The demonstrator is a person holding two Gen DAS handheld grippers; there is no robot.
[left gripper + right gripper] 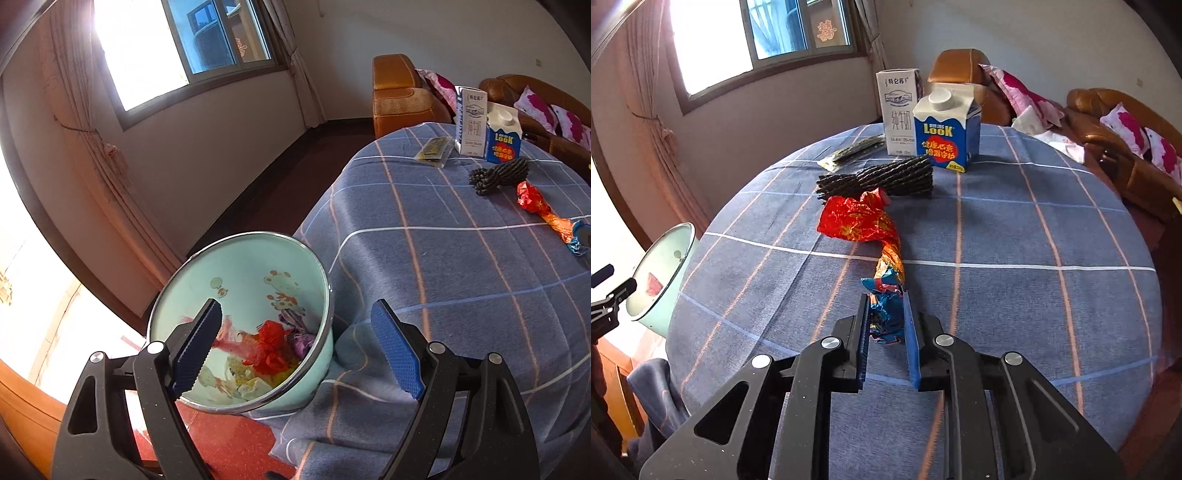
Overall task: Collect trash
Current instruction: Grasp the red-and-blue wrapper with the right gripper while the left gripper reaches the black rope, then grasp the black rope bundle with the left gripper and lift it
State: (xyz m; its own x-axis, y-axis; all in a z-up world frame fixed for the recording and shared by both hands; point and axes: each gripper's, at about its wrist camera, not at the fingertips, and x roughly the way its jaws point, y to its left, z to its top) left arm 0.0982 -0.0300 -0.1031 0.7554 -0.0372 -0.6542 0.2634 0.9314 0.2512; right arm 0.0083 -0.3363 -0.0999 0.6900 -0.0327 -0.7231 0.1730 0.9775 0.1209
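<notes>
A mint-green trash bin [303, 266] with a metal rim stands beside the round table, holding red, purple and yellow wrappers [271, 341]. My left gripper [295, 321] is open and empty, hovering over the bin's mouth. A long foil wrapper [864, 225], red at the far end and blue at the near end, lies on the blue plaid tablecloth [1015, 295]. My right gripper [884, 302] is shut on the wrapper's blue end. The wrapper [535, 203] also shows in the left wrist view. The bin [661, 273] shows at the left of the right wrist view.
A white milk carton [899, 110], a blue LOOK carton [945, 129], a bundle of dark ropes [879, 177] and a flat snack packet [853, 151] sit at the table's far side. Brown sofas with pink cushions [1108, 136] stand behind. The window wall is at left.
</notes>
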